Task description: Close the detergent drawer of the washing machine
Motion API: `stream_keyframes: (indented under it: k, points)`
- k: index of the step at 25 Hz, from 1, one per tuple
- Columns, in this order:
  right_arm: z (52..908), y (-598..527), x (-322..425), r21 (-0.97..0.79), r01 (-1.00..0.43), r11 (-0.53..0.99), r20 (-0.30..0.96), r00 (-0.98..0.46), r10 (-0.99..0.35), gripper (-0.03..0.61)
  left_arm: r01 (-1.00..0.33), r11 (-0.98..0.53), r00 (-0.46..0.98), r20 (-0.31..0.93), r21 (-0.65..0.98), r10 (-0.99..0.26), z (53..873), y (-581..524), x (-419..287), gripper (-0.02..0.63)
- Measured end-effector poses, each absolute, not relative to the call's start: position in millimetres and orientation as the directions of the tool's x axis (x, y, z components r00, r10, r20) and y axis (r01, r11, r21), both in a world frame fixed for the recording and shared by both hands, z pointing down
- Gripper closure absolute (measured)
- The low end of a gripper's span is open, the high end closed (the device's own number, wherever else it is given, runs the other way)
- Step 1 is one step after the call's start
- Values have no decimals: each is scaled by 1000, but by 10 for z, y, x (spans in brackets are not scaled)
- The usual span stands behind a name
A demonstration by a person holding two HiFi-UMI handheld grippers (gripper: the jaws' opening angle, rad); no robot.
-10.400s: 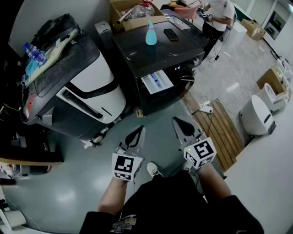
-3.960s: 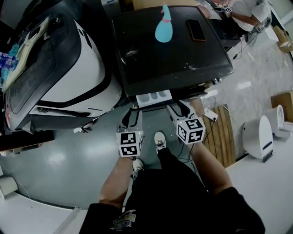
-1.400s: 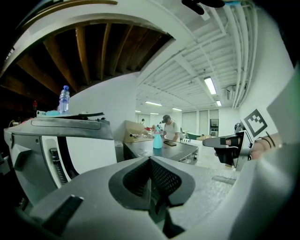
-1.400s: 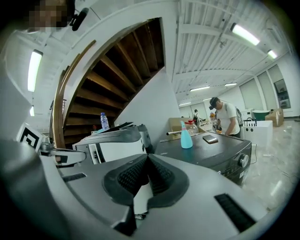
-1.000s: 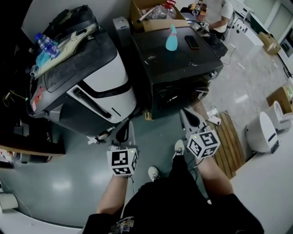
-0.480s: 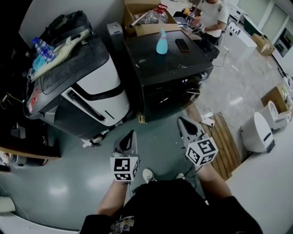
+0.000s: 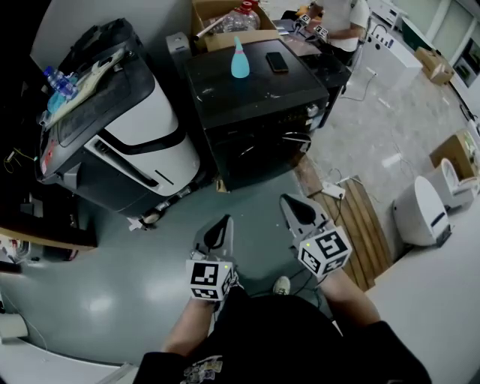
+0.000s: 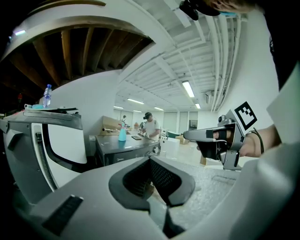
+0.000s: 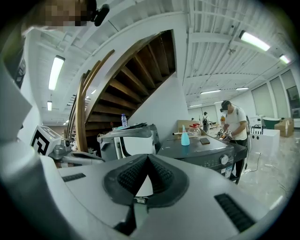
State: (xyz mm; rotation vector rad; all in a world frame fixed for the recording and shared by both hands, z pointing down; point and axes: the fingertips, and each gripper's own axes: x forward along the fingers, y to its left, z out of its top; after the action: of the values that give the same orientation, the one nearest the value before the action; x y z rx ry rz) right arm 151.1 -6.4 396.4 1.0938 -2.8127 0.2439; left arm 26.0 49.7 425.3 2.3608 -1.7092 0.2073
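Washing machine: the black washing machine [image 7: 255, 90] stands ahead of both grippers with its front turned towards them; only grey floor [image 7: 247, 202] lies between

Detergent drawer: the detergent drawer [image 7: 226, 137] sits flush in the upper left of the dark front (its outline is hard to pick out against the black panel)

Left gripper: the left gripper [image 7: 223, 225] hangs over the floor, well short of the machine; jaws clenched tip to tip, grasping nothing

Right gripper: the right gripper [image 7: 289, 204] is level beside it and also apart from the machine; jaws pressed together, empty

On top of the machine: a teal spray bottle [image 7: 239, 58] stands upright near the back edge; a dark phone [image 7: 277, 62] lies flat just to its right

Left side: a large white-and-black appliance [image 7: 127, 135] stands close beside the machine; a water bottle [image 7: 56, 81] and clutter lie on its lid

Behind: an open cardboard box [image 7: 217, 19]; a person [image 7: 337, 15] in a white top works at a table

Right side: a wooden slatted board [image 7: 352, 225] lies on the floor with a white power strip [image 7: 332, 193] at its near end; a small white unit [image 7: 420, 210] stands farther out
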Motion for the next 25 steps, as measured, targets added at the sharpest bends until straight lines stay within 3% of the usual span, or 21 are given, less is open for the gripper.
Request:
stream_keyframes:
  k: [11, 25]
  points:
    - [3872, 449, 2238, -104, -625, 774, 112, -780, -615, 580, -959, -275, 284, 223, 70, -933, 4125, 973, 1142, 611]
    - [3778, 914, 2341, -106, -599, 794, 96, -801, -591, 580, -965, -258, 260, 186, 39, -947, 3931, 1434, 1310, 611]
